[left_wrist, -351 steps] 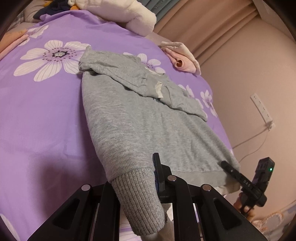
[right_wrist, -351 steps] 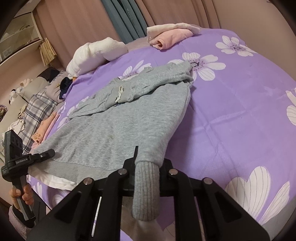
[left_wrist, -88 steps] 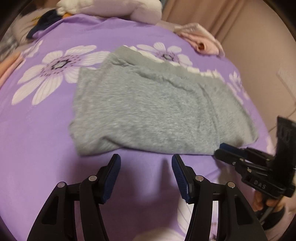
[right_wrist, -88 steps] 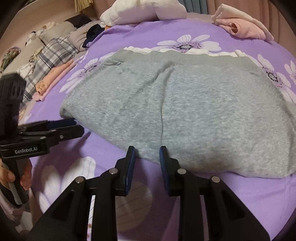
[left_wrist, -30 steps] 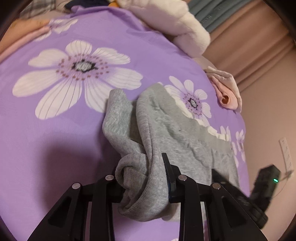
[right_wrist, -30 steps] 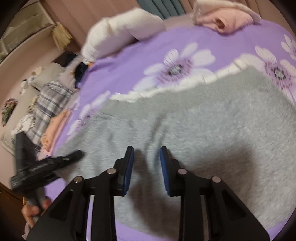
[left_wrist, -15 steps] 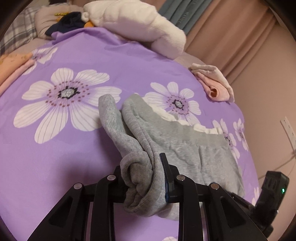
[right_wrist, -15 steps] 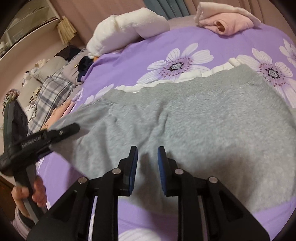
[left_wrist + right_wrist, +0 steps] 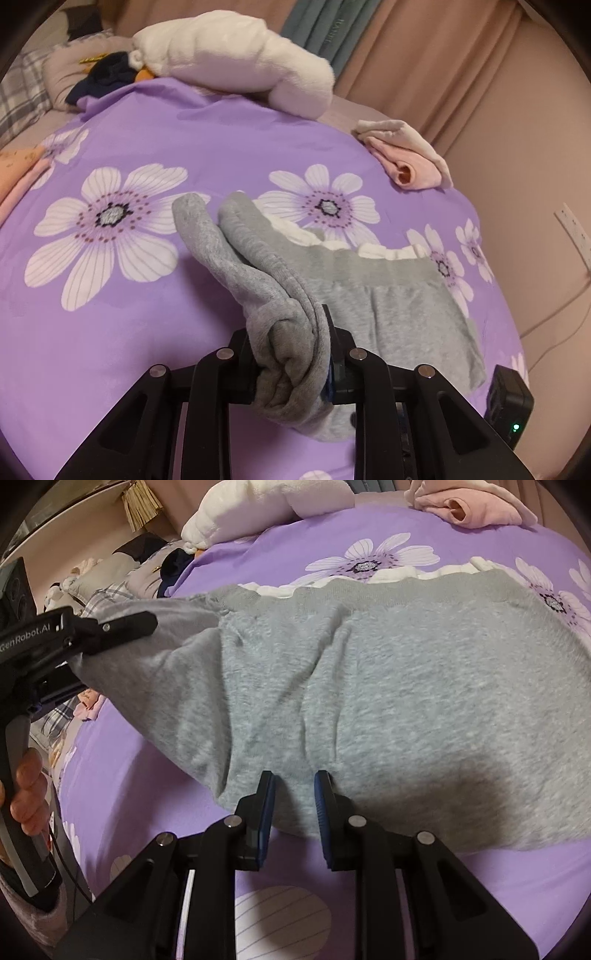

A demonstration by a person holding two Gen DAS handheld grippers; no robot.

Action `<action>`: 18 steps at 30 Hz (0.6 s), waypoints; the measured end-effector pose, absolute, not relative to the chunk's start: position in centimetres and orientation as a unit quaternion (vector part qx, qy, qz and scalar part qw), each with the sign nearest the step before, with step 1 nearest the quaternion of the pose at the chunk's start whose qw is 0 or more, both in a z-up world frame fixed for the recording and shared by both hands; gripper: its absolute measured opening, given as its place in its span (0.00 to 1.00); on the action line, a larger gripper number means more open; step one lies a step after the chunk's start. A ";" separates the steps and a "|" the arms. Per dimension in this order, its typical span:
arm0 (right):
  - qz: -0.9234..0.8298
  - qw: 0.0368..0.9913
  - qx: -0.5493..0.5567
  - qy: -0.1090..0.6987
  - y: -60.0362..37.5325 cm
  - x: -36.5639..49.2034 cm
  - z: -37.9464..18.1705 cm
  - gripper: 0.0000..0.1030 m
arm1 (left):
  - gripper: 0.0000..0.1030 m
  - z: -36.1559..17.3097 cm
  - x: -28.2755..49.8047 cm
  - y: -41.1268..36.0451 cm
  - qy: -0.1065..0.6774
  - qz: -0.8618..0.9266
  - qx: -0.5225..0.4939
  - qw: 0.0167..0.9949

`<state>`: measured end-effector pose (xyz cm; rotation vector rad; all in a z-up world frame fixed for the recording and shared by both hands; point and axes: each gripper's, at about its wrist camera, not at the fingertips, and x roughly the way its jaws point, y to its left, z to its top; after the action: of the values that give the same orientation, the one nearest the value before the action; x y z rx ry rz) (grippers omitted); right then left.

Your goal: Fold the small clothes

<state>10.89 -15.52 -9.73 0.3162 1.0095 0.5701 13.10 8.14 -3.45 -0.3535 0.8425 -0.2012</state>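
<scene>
A grey sweatshirt [image 9: 388,701], folded in half, lies on the purple flowered bedspread [image 9: 110,314]. My left gripper [image 9: 291,354] is shut on the sweatshirt's left end [image 9: 280,325] and holds it lifted above the bed; it also shows in the right wrist view [image 9: 107,627] with the cloth hanging from it. My right gripper [image 9: 294,805] is slightly open, its fingertips [image 9: 266,794] at the near folded edge of the sweatshirt, with cloth between the jaws but not pinched.
A white plush pillow [image 9: 240,55] lies at the head of the bed. A folded pink garment [image 9: 406,162] lies at the far right. Plaid and other clothes [image 9: 110,587] are piled on the left. A wall socket [image 9: 574,229] is on the right.
My left gripper has lifted the grey sweatshirt's left end and carried it toward the right. My right gripper has moved down to the near edge of the sweatshirt.
</scene>
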 end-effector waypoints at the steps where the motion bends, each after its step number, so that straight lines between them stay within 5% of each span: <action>1: 0.272 0.822 0.157 0.476 -15.9 10.9 -9.8 0.22 | 0.23 -3.3 13.1 7.8 0.404 -0.099 -0.166 0.894; 11: 0.272 0.815 0.264 0.438 -21.1 11.1 -8.7 0.23 | 0.20 -1.9 13.1 4.1 0.392 -0.123 -0.115 0.905; 18: 0.308 0.766 0.388 0.409 -24.2 14.0 -8.6 0.41 | 0.19 -2.0 13.1 0.5 0.388 -0.154 -0.066 0.907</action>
<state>14.04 -24.22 -8.64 0.8438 0.8883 0.6700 13.05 0.53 -2.02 -0.1353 0.8004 -0.3175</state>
